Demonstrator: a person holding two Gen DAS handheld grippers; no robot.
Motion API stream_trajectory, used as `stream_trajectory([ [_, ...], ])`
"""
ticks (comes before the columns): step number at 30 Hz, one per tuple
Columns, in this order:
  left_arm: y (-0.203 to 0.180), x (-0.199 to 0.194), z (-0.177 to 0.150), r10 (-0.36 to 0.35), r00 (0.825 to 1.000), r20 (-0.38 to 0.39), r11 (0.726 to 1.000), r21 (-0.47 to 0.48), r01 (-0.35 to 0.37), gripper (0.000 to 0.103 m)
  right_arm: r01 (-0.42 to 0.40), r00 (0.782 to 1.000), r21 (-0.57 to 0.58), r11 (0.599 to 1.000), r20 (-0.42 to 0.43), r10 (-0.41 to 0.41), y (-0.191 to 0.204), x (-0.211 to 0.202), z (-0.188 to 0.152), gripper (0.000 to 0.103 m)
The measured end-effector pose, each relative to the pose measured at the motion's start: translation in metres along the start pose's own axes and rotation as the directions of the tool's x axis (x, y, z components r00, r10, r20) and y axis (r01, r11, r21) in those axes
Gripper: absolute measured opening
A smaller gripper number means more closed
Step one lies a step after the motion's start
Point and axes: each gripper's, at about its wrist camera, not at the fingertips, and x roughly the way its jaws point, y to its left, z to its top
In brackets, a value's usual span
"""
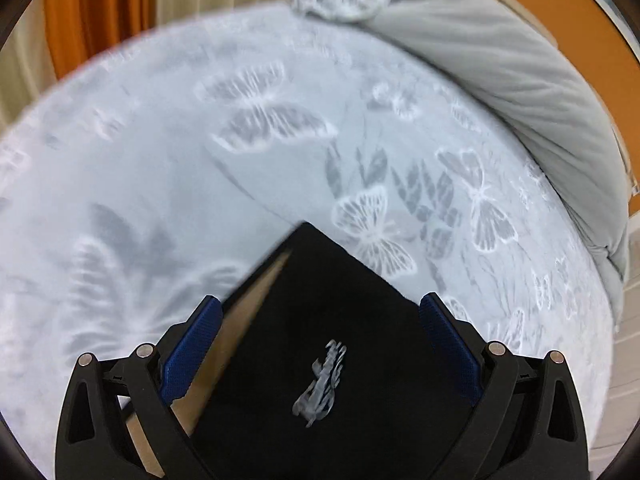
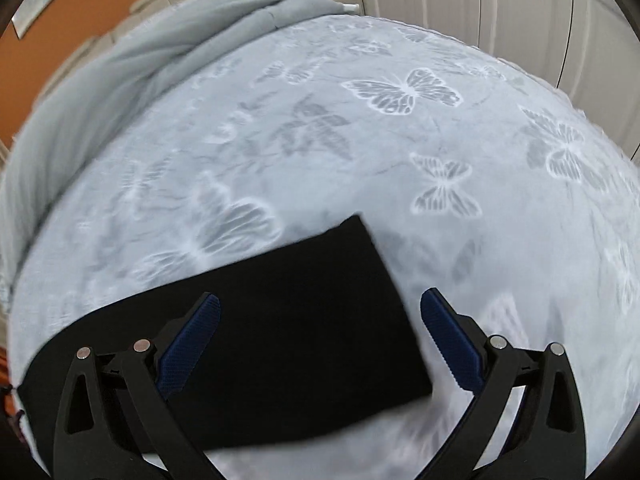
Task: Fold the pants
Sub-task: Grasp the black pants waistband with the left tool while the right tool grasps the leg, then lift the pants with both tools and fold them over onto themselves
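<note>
Black pants [image 1: 320,300] lie flat on a pale blue bedspread with butterfly prints [image 1: 160,160]; a small grey logo [image 1: 322,384] shows on the cloth. My left gripper [image 1: 320,308] hovers over one corner of the pants, open, with its blue pads [image 1: 192,344] apart and nothing between them. In the right wrist view the pants [image 2: 300,320] appear as a dark rectangle with its far corner pointing up. My right gripper [image 2: 320,304] stands open over that end, pads [image 2: 448,332] wide apart, gripping nothing.
A grey duvet [image 1: 520,80] is bunched along the head of the bed, also seen as a duvet [image 2: 140,64] at the left. Orange walls, cream and orange curtains [image 1: 120,0] and white closet doors [image 2: 500,8] surround the bed. A brown strip [image 1: 240,320] shows beside the pants.
</note>
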Motion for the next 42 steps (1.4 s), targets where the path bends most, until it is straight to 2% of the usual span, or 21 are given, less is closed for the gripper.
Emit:
stream_trajectory([
  [3,-0.013,0.009,-0.001,0.055,0.996,0.069,0.996,0.064,-0.059,0.095,0.037,0.999,-0.023,0.999,-0.009,-0.037,0.001,0.023,0.004,0.098],
  [4,-0.018,0.012,-0.001,0.059,0.996,0.073,0.994,0.091,-0.065,0.095,0.023,1.000,-0.038,0.999,-0.001,-0.023,0.004,0.028,0.004,0.093],
  [5,-0.022,0.013,-0.002,0.066,0.994,0.086,0.990,0.117,-0.075,0.082,0.012,1.000,-0.064,0.998,0.010,-0.011,0.009,0.029,0.002,0.074],
  [6,-0.025,0.013,-0.002,0.064,0.993,0.102,0.987,0.141,-0.078,0.059,0.031,0.999,-0.110,0.993,0.028,-0.028,0.017,0.028,-0.001,0.060],
  [7,-0.025,0.012,-0.002,0.064,0.992,0.110,0.984,0.160,-0.081,0.041,0.026,0.999,-0.138,0.990,0.042,-0.021,0.021,0.025,-0.003,0.026],
  [8,-0.023,0.010,0.000,0.038,0.994,0.098,0.985,0.166,-0.054,0.028,-0.006,0.999,-0.155,0.988,0.044,0.013,0.023,0.022,-0.003,0.013],
  [9,-0.018,0.005,0.001,-0.002,0.996,0.091,0.988,0.153,-0.012,0.023,-0.069,0.996,-0.141,0.988,0.038,0.075,0.022,0.014,-0.003,0.013],
  [11,-0.009,-0.018,0.000,-0.089,0.989,0.115,0.988,0.134,0.073,0.020,-0.086,0.990,-0.141,0.986,0.095,0.099,0.022,-0.009,-0.003,0.013],
  [18,0.001,-0.138,-0.036,-0.269,0.945,0.188,0.943,0.253,0.218,0.016,-0.196,0.943,-0.249,0.949,0.218,0.252,0.009,-0.124,-0.027,0.013],
  [21,0.033,-0.182,-0.072,-0.297,0.937,0.183,0.929,0.284,0.238,0.016,-0.199,0.930,-0.314,0.928,0.237,0.280,-0.008,-0.167,-0.056,0.013],
  [26,0.096,-0.189,-0.134,-0.251,0.963,0.095,0.943,0.247,0.222,0.016,-0.175,0.951,-0.341,0.924,0.185,0.248,-0.056,-0.184,-0.119,0.014],
  [29,0.126,-0.174,-0.165,-0.210,0.977,0.027,0.962,0.186,0.201,0.027,-0.163,0.977,-0.315,0.935,0.084,0.198,-0.084,-0.166,-0.153,0.023],
  [31,0.146,-0.174,-0.178,-0.226,0.974,0.003,0.972,0.061,0.226,0.048,-0.110,0.990,-0.298,0.948,0.055,0.132,-0.097,-0.159,-0.168,0.039],
  [32,0.156,-0.179,-0.185,-0.263,0.965,0.005,0.964,-0.031,0.263,0.064,-0.089,0.992,-0.286,0.954,0.061,0.111,-0.102,-0.162,-0.172,0.043],
  [33,0.160,-0.186,-0.190,-0.303,0.953,0.013,0.949,-0.091,0.302,0.073,-0.087,0.991,-0.261,0.961,0.073,0.109,-0.107,-0.171,-0.174,0.058],
  [34,0.160,-0.192,-0.194,-0.328,0.945,0.017,0.938,-0.117,0.327,0.075,-0.097,0.989,-0.238,0.966,0.087,0.120,-0.110,-0.181,-0.176,0.073],
  [35,0.157,-0.201,-0.199,-0.362,0.932,0.024,0.922,-0.135,0.362,0.076,-0.110,0.985,-0.213,0.971,0.109,0.135,-0.112,-0.193,-0.177,0.076],
  [36,0.152,-0.207,-0.202,-0.376,0.926,0.024,0.916,-0.140,0.376,0.084,-0.141,0.976,-0.174,0.975,0.143,0.167,-0.114,-0.210,-0.178,0.079],
  [38,0.142,-0.213,-0.208,-0.398,0.917,0.021,0.902,-0.174,0.396,0.087,-0.238,0.957,-0.111,0.965,0.145,0.253,-0.112,-0.231,-0.184,0.080],
  [40,0.134,-0.200,-0.212,-0.454,0.891,-0.017,0.858,-0.279,0.432,0.087,-0.366,0.923,-0.033,0.930,0.114,0.368,-0.105,-0.242,-0.188,0.087],
  [42,0.133,-0.183,-0.214,-0.479,0.877,-0.049,0.829,-0.354,0.433,0.087,-0.458,0.888,0.053,0.887,0.066,0.455,-0.093,-0.239,-0.195,0.087],
])
